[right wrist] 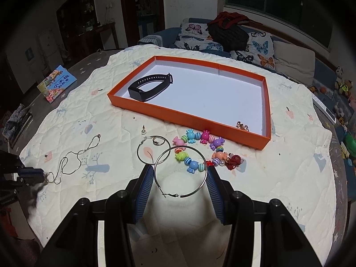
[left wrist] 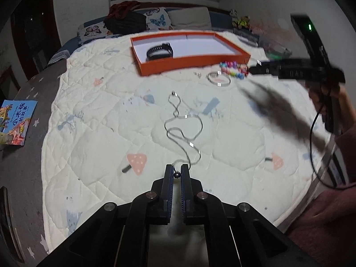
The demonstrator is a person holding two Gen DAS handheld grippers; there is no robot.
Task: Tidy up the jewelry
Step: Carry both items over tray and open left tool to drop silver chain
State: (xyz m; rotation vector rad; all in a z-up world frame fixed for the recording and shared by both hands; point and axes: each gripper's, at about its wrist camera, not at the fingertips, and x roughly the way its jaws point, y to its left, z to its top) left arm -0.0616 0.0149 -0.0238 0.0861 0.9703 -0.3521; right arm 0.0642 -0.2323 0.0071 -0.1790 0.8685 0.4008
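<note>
My left gripper (left wrist: 177,169) is shut on the beaded end of a thin silver necklace (left wrist: 182,131), whose chain snakes away over the quilt. The right wrist view shows that gripper (right wrist: 43,175) at the far left. My right gripper (right wrist: 179,167) is shut on a large silver hoop earring (right wrist: 182,146), with a pad on each side of the ring. An orange tray (right wrist: 184,120) behind holds a black wristband (right wrist: 149,84) and a small gold piece (right wrist: 242,125). A candy-bead bracelet (right wrist: 195,149), a smaller hoop (right wrist: 137,150) and a pearl stud (right wrist: 142,131) lie on the quilt.
A cream quilt (left wrist: 100,155) covers a grey star-patterned table. A picture book (left wrist: 17,122) lies at its left edge. A person's hand (left wrist: 320,98) and a black cable hang at the right. A sofa with butterfly cushions (right wrist: 222,42) stands behind, with toys (right wrist: 342,84) to the right.
</note>
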